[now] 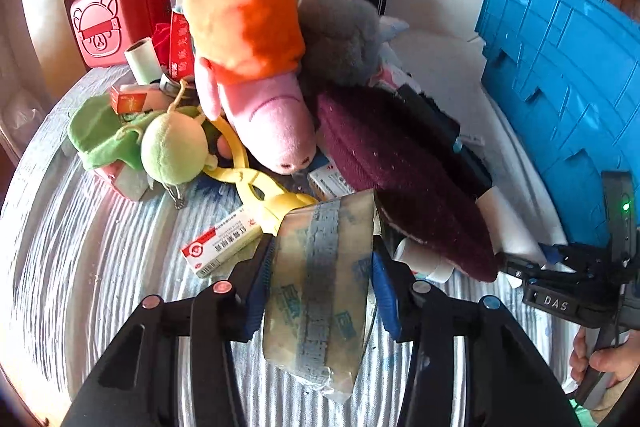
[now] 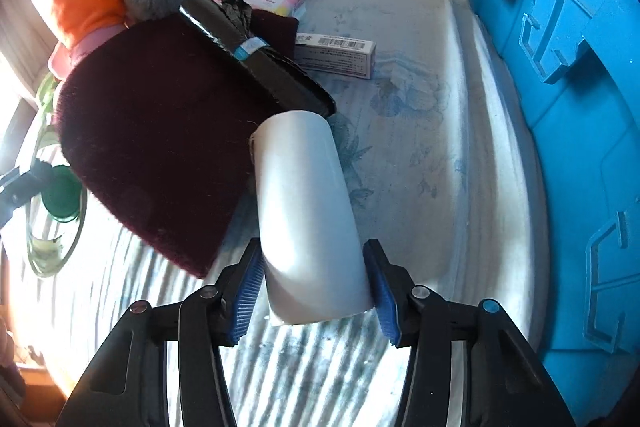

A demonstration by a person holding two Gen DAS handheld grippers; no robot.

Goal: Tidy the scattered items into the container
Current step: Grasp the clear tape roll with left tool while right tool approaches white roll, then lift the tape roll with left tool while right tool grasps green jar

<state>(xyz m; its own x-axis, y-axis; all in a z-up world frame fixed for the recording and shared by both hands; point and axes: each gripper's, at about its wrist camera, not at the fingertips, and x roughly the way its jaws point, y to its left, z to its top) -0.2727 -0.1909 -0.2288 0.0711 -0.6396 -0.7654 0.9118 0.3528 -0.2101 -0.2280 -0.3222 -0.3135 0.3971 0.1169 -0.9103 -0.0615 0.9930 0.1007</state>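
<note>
My left gripper is shut on a roll of clear printed tape, held just above the striped cloth. My right gripper is closed around a white paper roll whose far end lies against a maroon knit hat; the pads touch its sides. The blue crate stands on the right in the right wrist view and also shows in the left wrist view. The right gripper's body shows in the left wrist view at the lower right, with a hand on its handle.
A pile lies ahead: a pink and orange plush, a grey fluffy toy, a green plush ball, yellow tongs, medicine boxes, a red case, a black folded item.
</note>
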